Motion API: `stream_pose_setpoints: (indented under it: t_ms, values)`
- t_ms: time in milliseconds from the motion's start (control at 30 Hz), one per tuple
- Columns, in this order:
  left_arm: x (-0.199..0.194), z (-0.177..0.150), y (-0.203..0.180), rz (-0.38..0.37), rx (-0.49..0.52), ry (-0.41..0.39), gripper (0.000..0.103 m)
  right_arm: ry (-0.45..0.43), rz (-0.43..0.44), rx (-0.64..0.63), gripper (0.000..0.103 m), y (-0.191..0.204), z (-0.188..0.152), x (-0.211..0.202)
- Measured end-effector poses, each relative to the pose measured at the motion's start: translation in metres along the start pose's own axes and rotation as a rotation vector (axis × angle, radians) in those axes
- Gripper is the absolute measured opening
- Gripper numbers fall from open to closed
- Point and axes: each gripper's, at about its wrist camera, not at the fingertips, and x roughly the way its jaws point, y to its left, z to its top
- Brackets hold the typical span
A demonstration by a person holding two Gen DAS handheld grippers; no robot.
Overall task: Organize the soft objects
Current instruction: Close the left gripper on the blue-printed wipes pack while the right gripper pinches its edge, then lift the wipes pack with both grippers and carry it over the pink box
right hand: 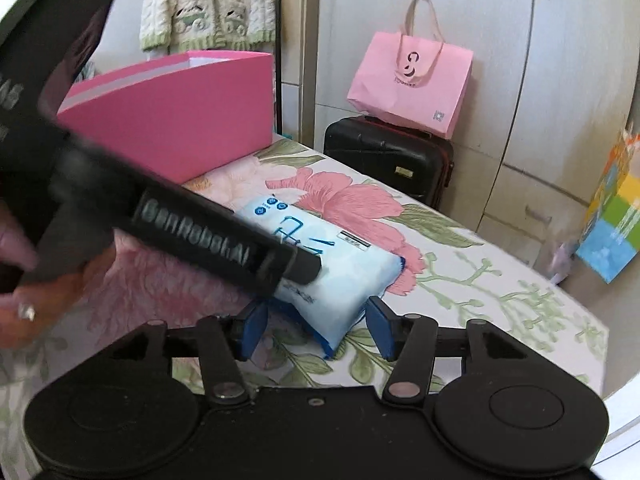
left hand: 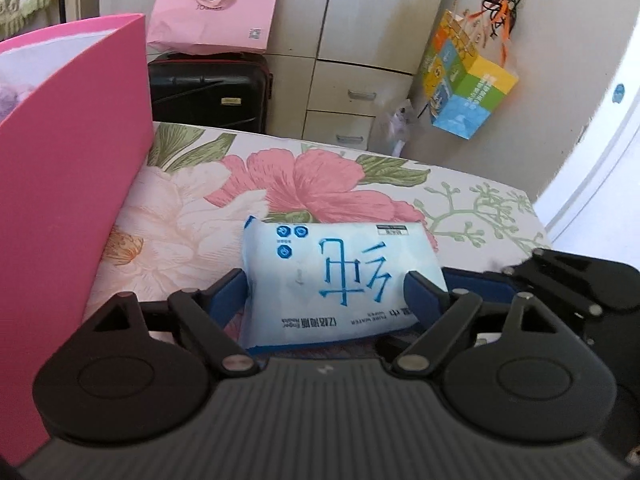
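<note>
Blue-padded left claw [left hand: 326, 288] is clamped on the wipes pack [left hand: 336, 280], which lies on the flowered bed [left hand: 168, 216]. The right claw [right hand: 316, 328] is spread apart around the pack's near corner, the pink box [left hand: 68, 184] to the left claw's left.

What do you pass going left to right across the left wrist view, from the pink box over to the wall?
Pink box → black suitcase → wet wipes pack on the floral bed sheet → colourful paper bag hanging on the wall.
</note>
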Motion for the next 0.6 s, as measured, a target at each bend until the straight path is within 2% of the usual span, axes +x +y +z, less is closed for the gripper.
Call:
stream_pose_setpoints:
  t_ms: [67,200,400,600]
  values:
    - [-0.001,-0.001,-0.002,-0.005,0.002,-0.004,0.079,-0.010,-0.002,0.017,0.056,0.003,0.000,0.002]
    - [-0.004,-0.002,-0.004,-0.032,0.012,-0.001,0.078,-0.027,-0.028,0.024,0.048,0.013,-0.001,0.003]
    - [-0.014,-0.005,-0.002,-0.082,0.020,0.003,0.077,-0.045,-0.087,0.064,0.043,0.022,-0.001,-0.003]
    - [-0.041,-0.013,-0.011,-0.055,0.091,-0.018,0.077,-0.066,-0.084,0.113,0.043,0.033,-0.003,-0.019]
